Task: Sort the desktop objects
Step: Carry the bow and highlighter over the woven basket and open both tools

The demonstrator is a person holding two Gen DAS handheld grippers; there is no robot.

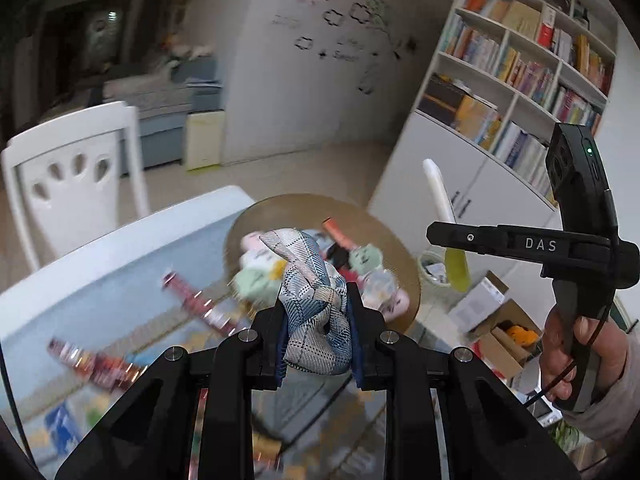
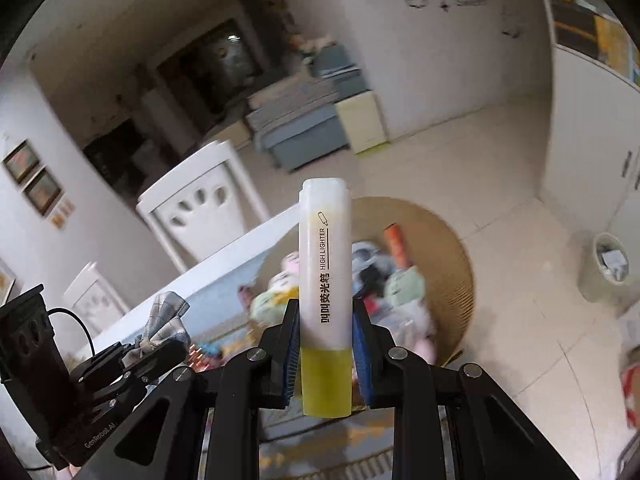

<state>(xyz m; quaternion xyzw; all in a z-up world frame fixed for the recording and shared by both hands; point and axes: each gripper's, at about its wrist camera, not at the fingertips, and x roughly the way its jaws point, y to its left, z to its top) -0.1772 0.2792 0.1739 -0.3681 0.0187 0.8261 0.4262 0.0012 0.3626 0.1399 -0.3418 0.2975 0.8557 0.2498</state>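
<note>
1. Left wrist view: we see our left claw [image 1: 316, 312] clamped on a plaid cloth bow [image 1: 316, 300], raised above the round woven basket [image 1: 404, 248].
2. Our right claw [image 2: 325, 340] grips a yellow highlighter [image 2: 326, 280] upright, also above that basket.
3. The basket sits at the surface [image 1: 120, 264] edge.

I count two grippers: left gripper [image 1: 316, 312] with one plaid bow [image 1: 316, 300], right gripper [image 2: 326, 344] with one yellow highlighter [image 2: 326, 292]. One round basket [image 2: 452, 248], contents too blurry to count, plus two white chairs [image 2: 200, 208].
</note>
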